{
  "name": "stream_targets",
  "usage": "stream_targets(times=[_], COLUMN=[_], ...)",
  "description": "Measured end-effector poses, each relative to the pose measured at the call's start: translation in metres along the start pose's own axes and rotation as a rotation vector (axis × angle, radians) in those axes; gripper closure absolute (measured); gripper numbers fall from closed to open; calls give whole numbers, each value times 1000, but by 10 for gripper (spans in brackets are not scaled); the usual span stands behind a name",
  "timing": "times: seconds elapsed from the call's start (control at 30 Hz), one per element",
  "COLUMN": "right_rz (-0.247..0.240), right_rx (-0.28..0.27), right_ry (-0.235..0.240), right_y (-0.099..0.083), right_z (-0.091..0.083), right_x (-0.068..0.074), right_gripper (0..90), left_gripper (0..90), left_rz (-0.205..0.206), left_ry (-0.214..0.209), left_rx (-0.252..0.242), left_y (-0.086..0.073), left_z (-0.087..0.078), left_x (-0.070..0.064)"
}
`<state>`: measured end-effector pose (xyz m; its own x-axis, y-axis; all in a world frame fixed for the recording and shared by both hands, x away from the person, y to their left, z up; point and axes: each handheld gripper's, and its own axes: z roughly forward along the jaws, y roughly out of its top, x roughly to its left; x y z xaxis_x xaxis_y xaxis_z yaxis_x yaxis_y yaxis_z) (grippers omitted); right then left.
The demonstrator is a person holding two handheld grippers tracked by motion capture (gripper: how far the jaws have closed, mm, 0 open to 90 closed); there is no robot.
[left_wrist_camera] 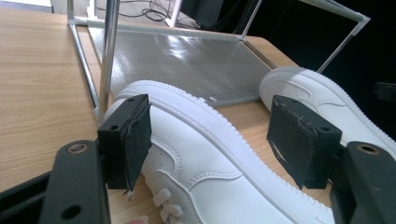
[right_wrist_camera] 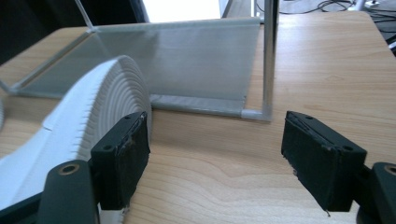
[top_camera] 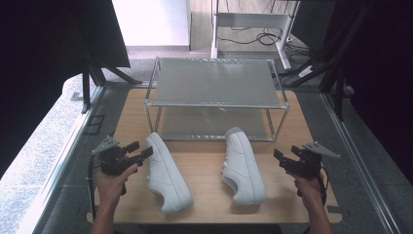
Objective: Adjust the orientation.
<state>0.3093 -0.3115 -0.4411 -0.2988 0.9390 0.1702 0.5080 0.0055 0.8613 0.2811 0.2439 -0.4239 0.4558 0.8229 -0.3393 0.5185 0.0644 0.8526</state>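
**Both grippers spread, two white shoes on the table**

Left gripper (top_camera: pixel 141 152) sits at my near left, held in the left hand (top_camera: pixel 113 181), its jaws spread wide with nothing between them. Through the left gripper view (left_wrist_camera: pixel 210 135) I look along those jaws at the left shoe (top_camera: pixel 167 171), which lies just beyond the pads; the gap frames its white upper and stitched sole edge, but the pads (left_wrist_camera: pixel 138 135) do not touch it as far as I can tell. In the high view the jaw tips are just beside that shoe's far end.

My right gripper (top_camera: pixel 286 157) is at the near right, held in the right hand (top_camera: pixel 309 189), and its jaws are also spread and carry nothing. In the right gripper view (right_wrist_camera: pixel 215 154) bare wood shows between the jaws, and the ribbed sole of the right shoe (right_wrist_camera: pixel 88 116) curves up beside the left-hand pad in that view. From above, the right shoe (top_camera: pixel 242 165) lies near this gripper but apart from it.

Both shoes rest on the wooden table (top_camera: pixel 204 165), well apart from each other, their far ends close to the front edge of a two-tier rack (top_camera: pixel 216 82). That rack has a metal frame and grey, translucent shelves; it stands in the middle of the table beyond the shoes. Its lower shelf (left_wrist_camera: pixel 187 60) shows behind the shoes in the left gripper view, and a corner post (right_wrist_camera: pixel 270 56) stands upright in the right gripper view.
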Motion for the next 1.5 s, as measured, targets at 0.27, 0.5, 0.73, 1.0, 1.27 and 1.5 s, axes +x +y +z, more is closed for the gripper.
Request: stream_targets(times=[0.27, 0.5, 0.73, 1.0, 1.27, 1.5], right_rz=[-23, -26, -20, -25, -35, -36], right_rx=[41, 50, 60, 83, 83, 89], right_ry=[8, 2, -22, -30, -29, -34], right_y=[-8, -11, -14, -18, -18, -19], right_z=[8, 12, 10, 14, 14, 14], right_x=[-1, 1, -5, -4, -3, -5], right_gripper=[250, 254, 258, 262, 262, 262], left_gripper=[313, 380, 586, 764, 869, 895], left_rz=[-3, -20, -6, -18, -39, -109], left_ry=[17, 57, -4, -43, -35, 0], left_rx=[9, -10, 7, 39, 66, 131], left_y=[-2, -4, -6, -7, -11, -35], left_z=[-3, -6, 0, 0, -2, -11], left_x=[1, 2, -1, -2, -1, 18])
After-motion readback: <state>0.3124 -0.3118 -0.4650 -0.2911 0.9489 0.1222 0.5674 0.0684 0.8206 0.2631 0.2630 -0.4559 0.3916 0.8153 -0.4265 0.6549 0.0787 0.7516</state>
